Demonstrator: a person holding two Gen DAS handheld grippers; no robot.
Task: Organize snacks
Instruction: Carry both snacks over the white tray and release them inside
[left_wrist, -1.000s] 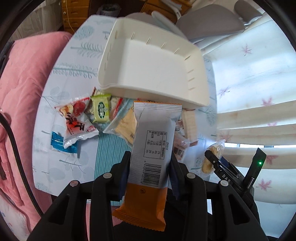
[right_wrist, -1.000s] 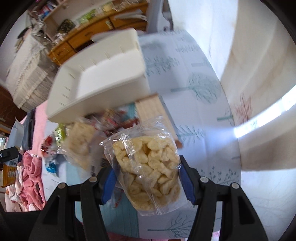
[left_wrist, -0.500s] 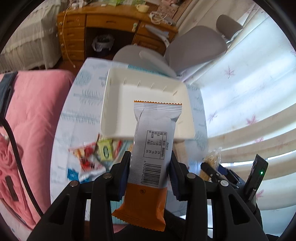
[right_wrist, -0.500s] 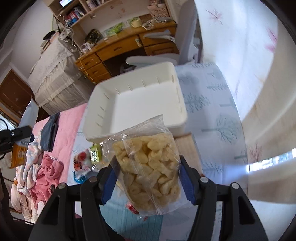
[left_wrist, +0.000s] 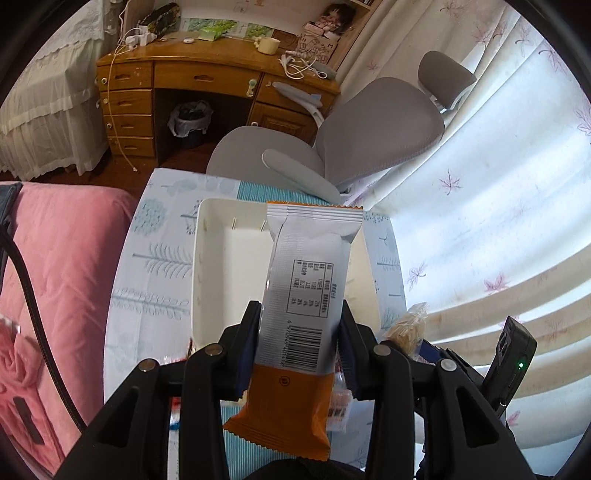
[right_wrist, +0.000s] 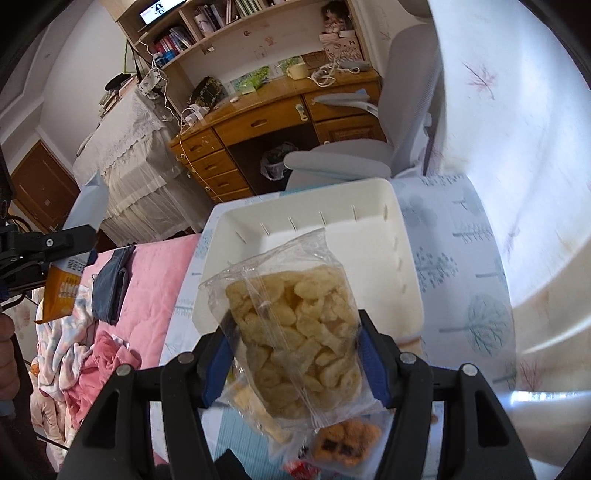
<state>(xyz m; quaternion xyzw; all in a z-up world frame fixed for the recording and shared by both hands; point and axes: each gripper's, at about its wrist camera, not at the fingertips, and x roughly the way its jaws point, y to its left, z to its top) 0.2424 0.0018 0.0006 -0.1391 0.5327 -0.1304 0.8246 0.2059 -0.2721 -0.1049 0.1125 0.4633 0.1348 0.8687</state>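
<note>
My left gripper (left_wrist: 299, 328) is shut on a silver and orange snack bar (left_wrist: 308, 295), held up in the air over the near side of a white tray (left_wrist: 207, 280). My right gripper (right_wrist: 295, 332) is shut on a clear bag of pale puffed snacks (right_wrist: 299, 332), also lifted, in front of the same white tray (right_wrist: 406, 280). The tray's inside looks bare. In the right wrist view the left gripper (right_wrist: 40, 254) shows at the far left with the snack bar (right_wrist: 61, 288). Other snack packets (right_wrist: 343, 443) lie on the table below the bag, mostly hidden.
The tray stands on a table with a pale tree-print cloth (left_wrist: 155, 258). A pink quilt (left_wrist: 59, 266) lies to the left. A grey office chair (left_wrist: 369, 140) and a wooden desk (left_wrist: 192, 85) stand beyond the table. A curtain (left_wrist: 480, 221) hangs on the right.
Both grippers have risen and tilted up with their snacks still held. The tray now looks smaller and farther, the loose packets have dropped under the grippers, and the desk and chair have come into view.
</note>
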